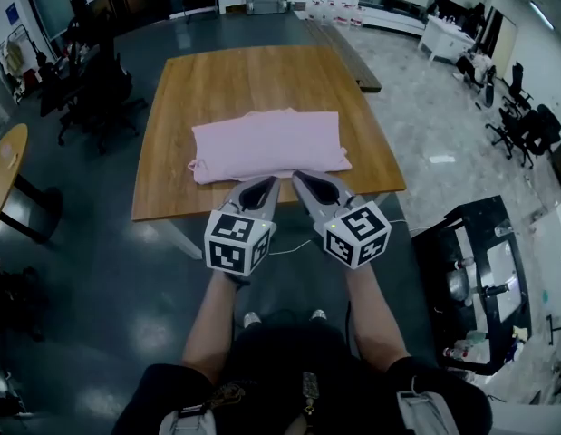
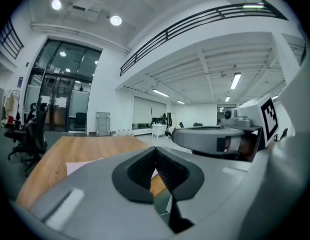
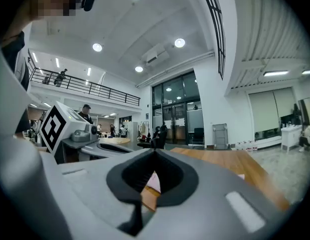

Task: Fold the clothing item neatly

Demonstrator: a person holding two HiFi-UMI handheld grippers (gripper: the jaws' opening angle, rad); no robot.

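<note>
While shut-jawed and empty, left gripper (image 1: 268, 182), right gripper (image 1: 299, 177) at wooden table (image 1: 244, 80), pink garment (image 1: 266, 143); dark floor (image 1: 99, 270).

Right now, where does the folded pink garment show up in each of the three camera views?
Head view: pink garment lies mid-frame, on the near half of the wooden table.
Left gripper view: a pale strip low and left of centre, on the wood.
Right gripper view: a small sliver low centre, framed by the jaws.
Shared landmark: the wooden table, under the garment in all three.
</note>
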